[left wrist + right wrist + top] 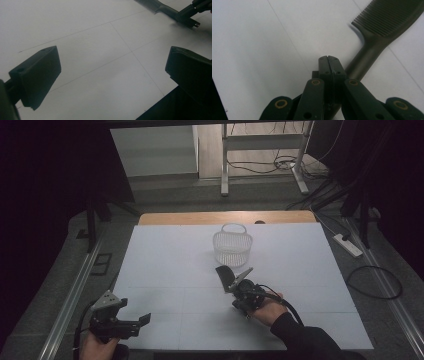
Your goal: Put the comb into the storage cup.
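Just one comb (384, 27), one basket (232, 247)

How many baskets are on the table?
1. The white basket stands upright near the far middle of the white table, just beyond the black comb by the right gripper. Nothing on the table could hide another.

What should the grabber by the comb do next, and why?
Probably open the right gripper and nudge it sideways over the comb handle. Its jaws look pressed together with the handle lying beside them, not between, so the comb seems ungripped. The basket waits just beyond.
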A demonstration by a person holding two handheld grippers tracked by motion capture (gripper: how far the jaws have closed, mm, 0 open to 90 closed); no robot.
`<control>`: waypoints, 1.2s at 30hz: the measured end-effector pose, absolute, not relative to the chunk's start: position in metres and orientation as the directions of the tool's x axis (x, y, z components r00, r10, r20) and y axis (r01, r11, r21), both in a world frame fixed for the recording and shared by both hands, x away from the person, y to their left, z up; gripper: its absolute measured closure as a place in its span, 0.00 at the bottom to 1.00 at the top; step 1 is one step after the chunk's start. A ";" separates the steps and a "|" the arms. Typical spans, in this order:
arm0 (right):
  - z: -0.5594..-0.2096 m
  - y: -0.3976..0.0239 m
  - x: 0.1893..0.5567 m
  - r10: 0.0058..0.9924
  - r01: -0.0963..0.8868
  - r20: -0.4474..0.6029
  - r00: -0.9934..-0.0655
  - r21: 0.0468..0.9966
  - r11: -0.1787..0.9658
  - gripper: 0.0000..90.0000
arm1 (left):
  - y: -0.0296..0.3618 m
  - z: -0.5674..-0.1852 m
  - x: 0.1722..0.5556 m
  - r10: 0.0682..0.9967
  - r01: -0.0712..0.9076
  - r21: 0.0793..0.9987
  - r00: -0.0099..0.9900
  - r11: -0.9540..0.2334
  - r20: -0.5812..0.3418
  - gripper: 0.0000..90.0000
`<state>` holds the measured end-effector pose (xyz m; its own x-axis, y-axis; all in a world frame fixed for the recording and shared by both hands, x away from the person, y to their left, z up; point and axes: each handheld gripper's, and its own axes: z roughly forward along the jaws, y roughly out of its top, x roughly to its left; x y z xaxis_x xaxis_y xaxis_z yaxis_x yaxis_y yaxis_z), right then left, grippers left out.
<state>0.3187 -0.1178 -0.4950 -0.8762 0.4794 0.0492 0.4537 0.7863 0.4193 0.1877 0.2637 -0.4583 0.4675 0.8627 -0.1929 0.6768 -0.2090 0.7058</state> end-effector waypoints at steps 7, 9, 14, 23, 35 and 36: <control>-0.504 -0.117 0.317 0.472 0.452 0.049 -0.880 0.391 0.802 0.99 | 0.264 -0.458 0.188 0.861 0.676 0.706 0.470 -0.211 -0.193 0.01; -0.504 -0.118 0.317 0.478 0.457 0.050 -0.877 0.390 0.799 0.99 | 0.264 -0.458 0.188 0.861 0.675 0.707 0.470 -0.211 -0.192 0.01; -0.503 -0.121 0.319 0.487 0.464 0.046 -0.872 0.388 0.796 0.99 | 0.264 -0.458 0.188 0.862 0.676 0.706 0.469 -0.210 -0.194 0.01; -0.503 -0.132 0.325 0.515 0.490 0.045 -0.856 0.390 0.780 0.99 | 0.264 -0.458 0.188 0.861 0.676 0.705 0.471 -0.213 -0.192 0.01; -0.495 -0.134 0.323 0.510 0.488 0.069 -0.857 0.427 0.761 0.96 | 0.264 -0.458 0.188 0.862 0.677 0.705 0.470 -0.212 -0.191 0.01; -0.491 -0.135 0.322 0.512 0.486 0.068 -0.857 0.441 0.755 0.94 | 0.263 -0.458 0.188 0.862 0.676 0.705 0.469 -0.212 -0.191 0.01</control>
